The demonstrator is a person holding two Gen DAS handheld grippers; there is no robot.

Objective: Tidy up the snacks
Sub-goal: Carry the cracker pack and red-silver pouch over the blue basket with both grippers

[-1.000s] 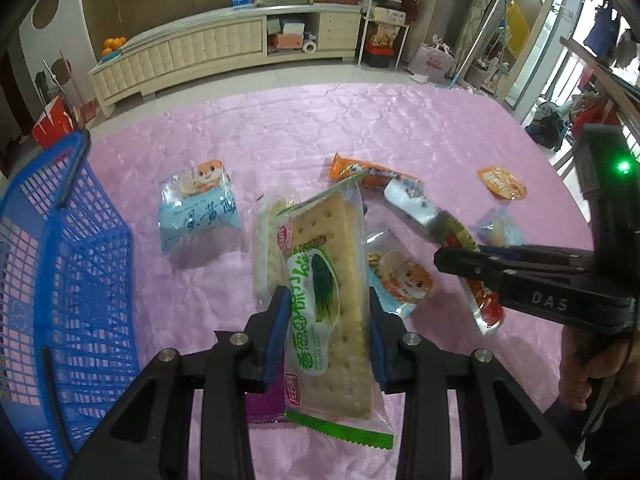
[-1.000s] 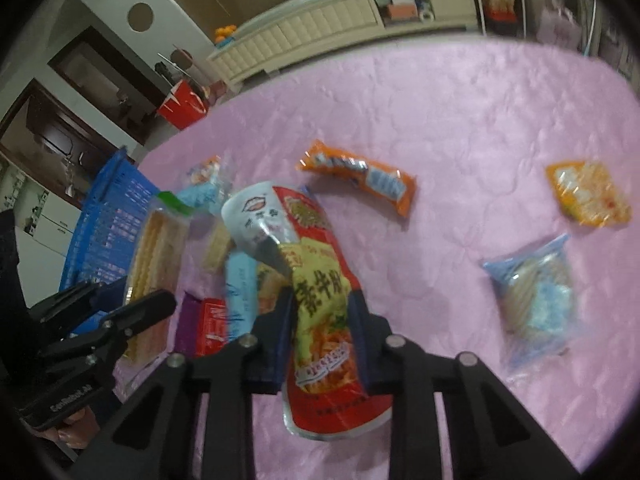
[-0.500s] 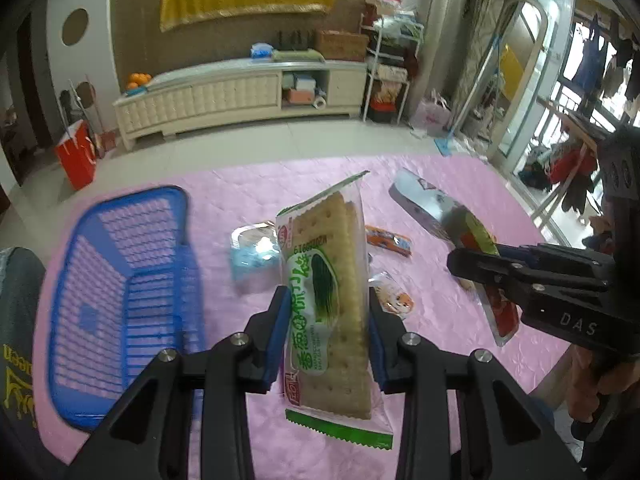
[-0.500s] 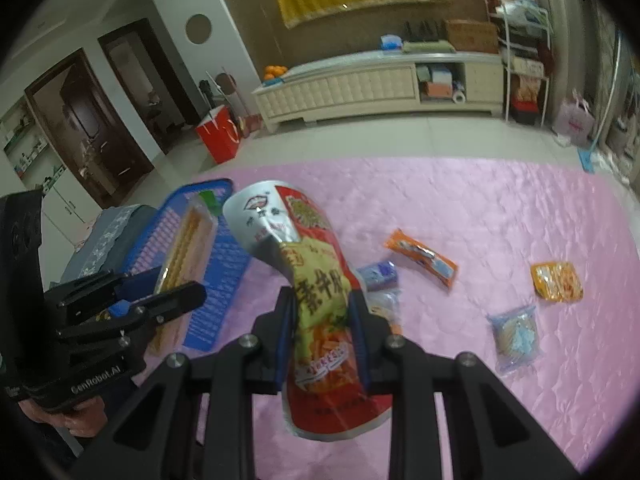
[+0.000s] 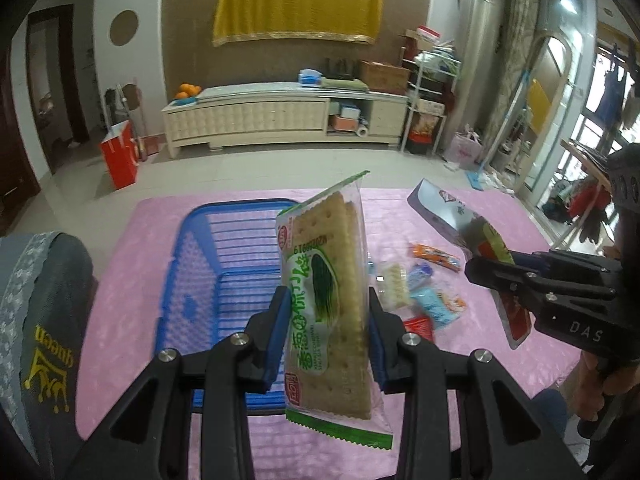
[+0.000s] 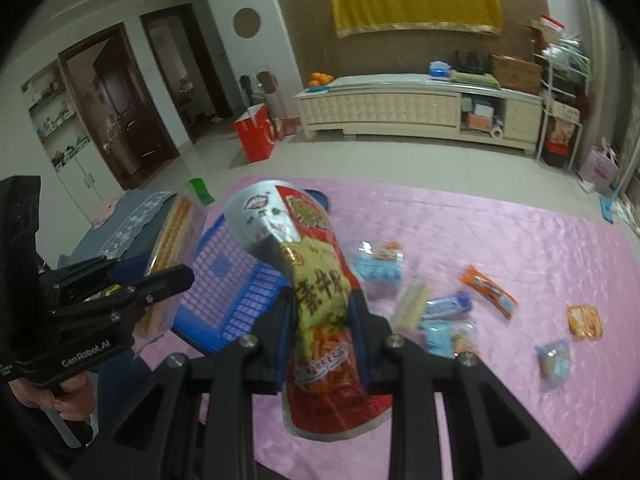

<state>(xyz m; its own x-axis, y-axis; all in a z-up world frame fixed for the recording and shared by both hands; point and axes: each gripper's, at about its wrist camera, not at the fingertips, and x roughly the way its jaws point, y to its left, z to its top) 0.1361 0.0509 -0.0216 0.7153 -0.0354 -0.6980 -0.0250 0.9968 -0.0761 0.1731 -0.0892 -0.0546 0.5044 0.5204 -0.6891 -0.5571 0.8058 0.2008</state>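
Note:
My left gripper [image 5: 326, 304] is shut on a clear packet of crackers with a green label [image 5: 326, 280], held upright above the blue basket [image 5: 224, 280]. My right gripper [image 6: 320, 312] is shut on a red, yellow and silver snack bag [image 6: 316, 280], held above the pink table near the blue basket [image 6: 236, 280]. In the left wrist view the right gripper [image 5: 476, 272] comes in from the right with its bag [image 5: 460, 216]. In the right wrist view the left gripper [image 6: 176, 276] comes in from the left with the crackers [image 6: 172, 236].
Several small snack packets lie on the pink tablecloth [image 6: 520, 248]: an orange one [image 6: 488, 290], a yellow-orange one [image 6: 584, 322], pale blue ones [image 6: 554, 364]. A grey chair back [image 5: 36, 320] stands at the left. A person's hand [image 6: 64, 404] holds the left gripper's handle. A long cabinet [image 5: 280, 120] lines the far wall.
Both grippers have risen and swung left with their packets, from low over the scattered snacks to above the basket. The table and basket now look smaller and lower.

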